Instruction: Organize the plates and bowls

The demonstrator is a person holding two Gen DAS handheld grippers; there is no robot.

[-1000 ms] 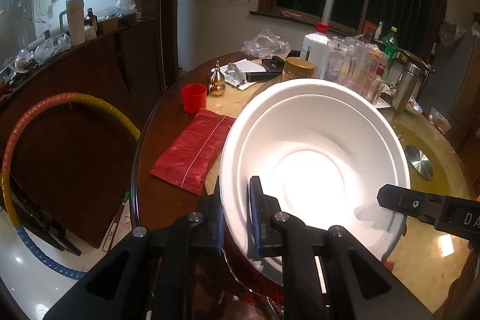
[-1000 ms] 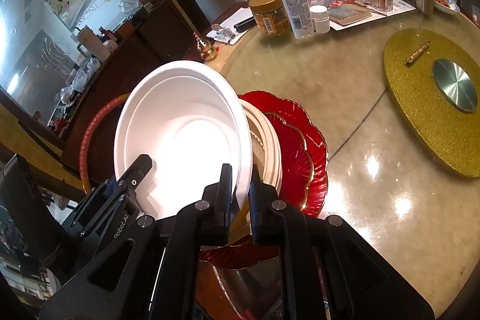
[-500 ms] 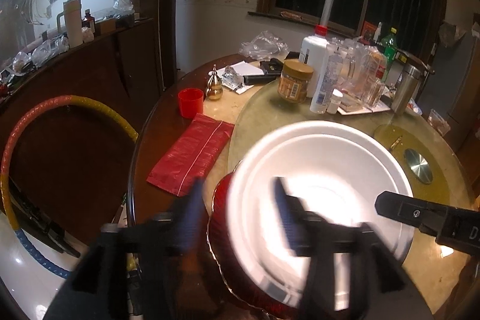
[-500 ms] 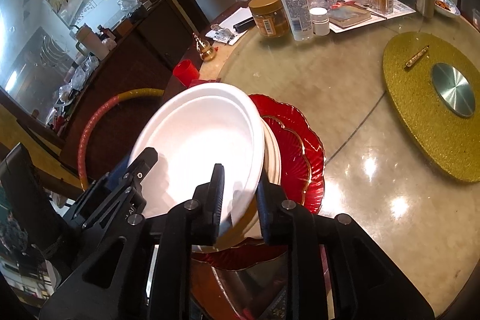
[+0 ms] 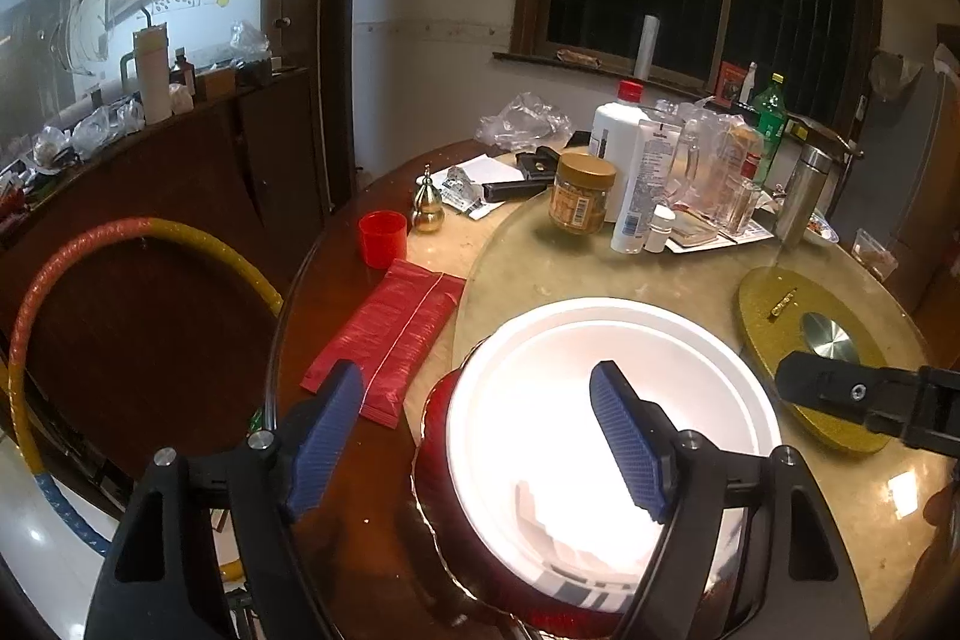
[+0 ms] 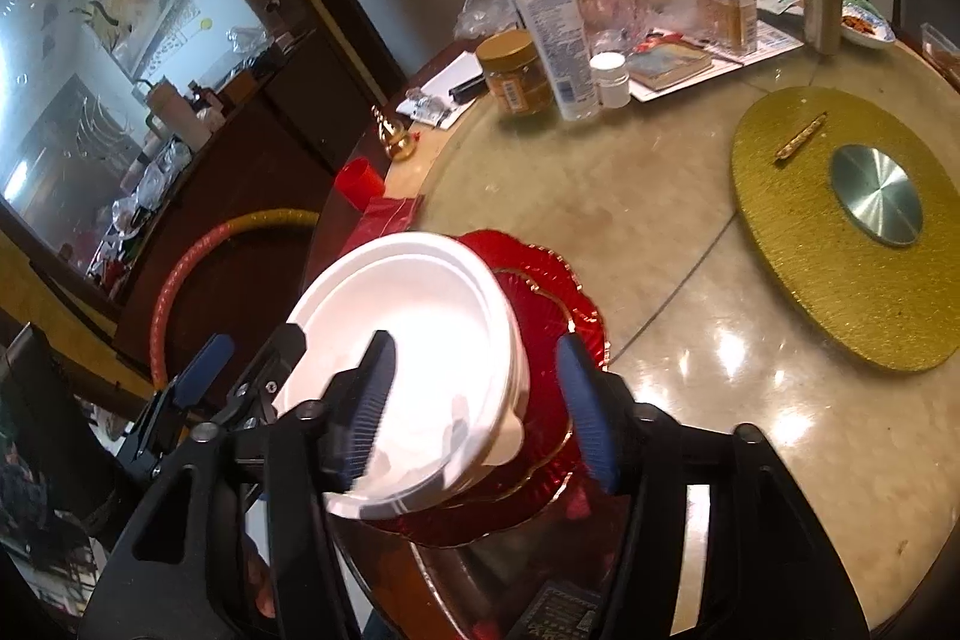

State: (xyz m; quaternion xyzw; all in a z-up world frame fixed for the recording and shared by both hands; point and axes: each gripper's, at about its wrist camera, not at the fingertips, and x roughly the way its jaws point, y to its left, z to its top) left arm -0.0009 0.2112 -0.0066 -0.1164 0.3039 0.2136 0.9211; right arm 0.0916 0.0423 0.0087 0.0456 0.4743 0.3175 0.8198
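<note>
Left wrist view: the white bowl [image 5: 606, 418] sits on top of the stack, nested over the red plates [image 5: 438, 466] at the near edge of the table [image 5: 600, 274]. The left gripper [image 5: 480, 436] is released; its jaws have just been opening, and the blue pads [image 5: 627, 445] stand clear on either side of the bowl's near rim, one outside it and one above its inside. A red pouch [image 5: 390, 334] lies just left of the bowl. To finish the release cleanly, draw the tool straight back off the rim; judged from here, any sideways drift would catch the wall and shift the bowl.

Right wrist view: the right gripper [image 6: 474, 400] is likewise released, its jaws also just opened, straddling the bowl's [image 6: 414, 340] right-hand rim without pressing it. The bowl rests slightly off centre over a cream dish [image 6: 513, 436] on the red plates [image 6: 558, 292]. Check that it sits level before backing away, and keep both tools clear of the scalloped plate edges.
</note>
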